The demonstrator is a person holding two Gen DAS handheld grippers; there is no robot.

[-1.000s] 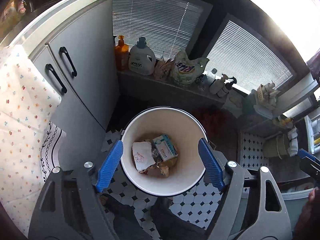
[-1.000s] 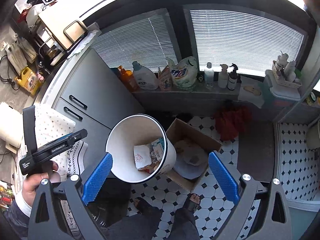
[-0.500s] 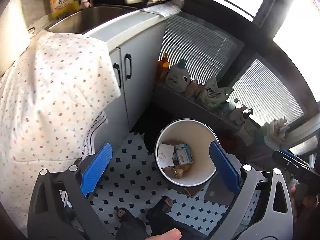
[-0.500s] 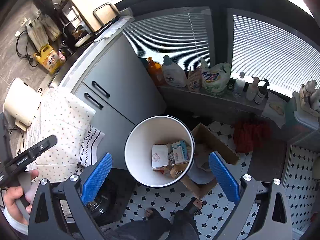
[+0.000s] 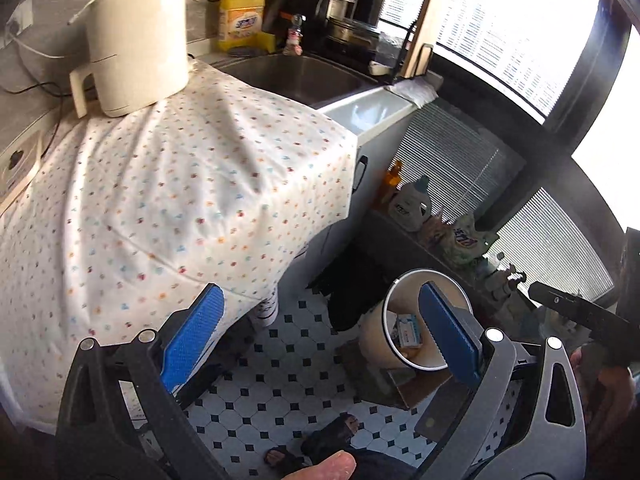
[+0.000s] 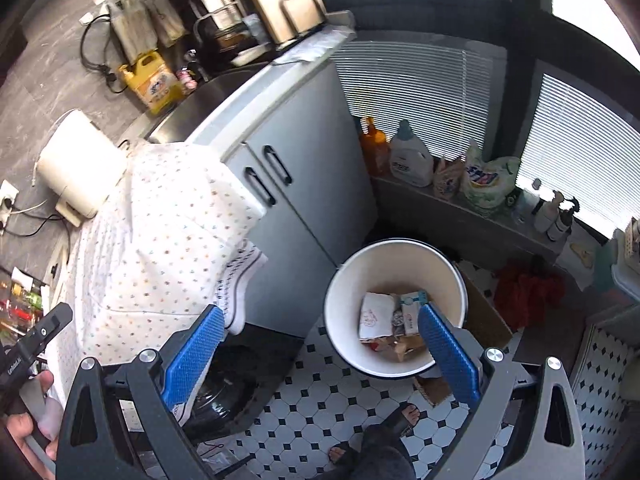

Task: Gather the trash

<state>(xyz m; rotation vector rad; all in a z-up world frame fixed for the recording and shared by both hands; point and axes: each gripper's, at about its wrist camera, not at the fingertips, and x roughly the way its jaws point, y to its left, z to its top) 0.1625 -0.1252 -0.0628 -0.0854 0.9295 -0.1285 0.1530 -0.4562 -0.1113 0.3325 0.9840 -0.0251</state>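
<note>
A white round trash bin (image 6: 448, 280) stands on the tiled floor by the grey cabinet. It holds paper wrappers and a small blue-white carton (image 6: 412, 310). It also shows in the left wrist view (image 5: 376, 340). My left gripper (image 5: 320, 344) is open and empty, high above the floor, left of the bin. My right gripper (image 6: 320, 352) is open and empty, above the bin's left side. Its right finger (image 6: 448, 352) overlaps the bin's rim in view.
A table with a dotted cloth (image 5: 160, 208) carries a white appliance (image 5: 136, 44). A sink (image 5: 296, 76), grey cabinet (image 6: 304, 184), a ledge with detergent bottles (image 6: 412, 156), a cardboard box (image 6: 488, 320) and a red cloth (image 6: 524, 288) surround the bin. My feet (image 6: 404, 416) are on the floor.
Both grippers have risen and swung left, away from the bin. The clothed table and sink counter now fill the left wrist view. The bin has slid right and looks smaller.
</note>
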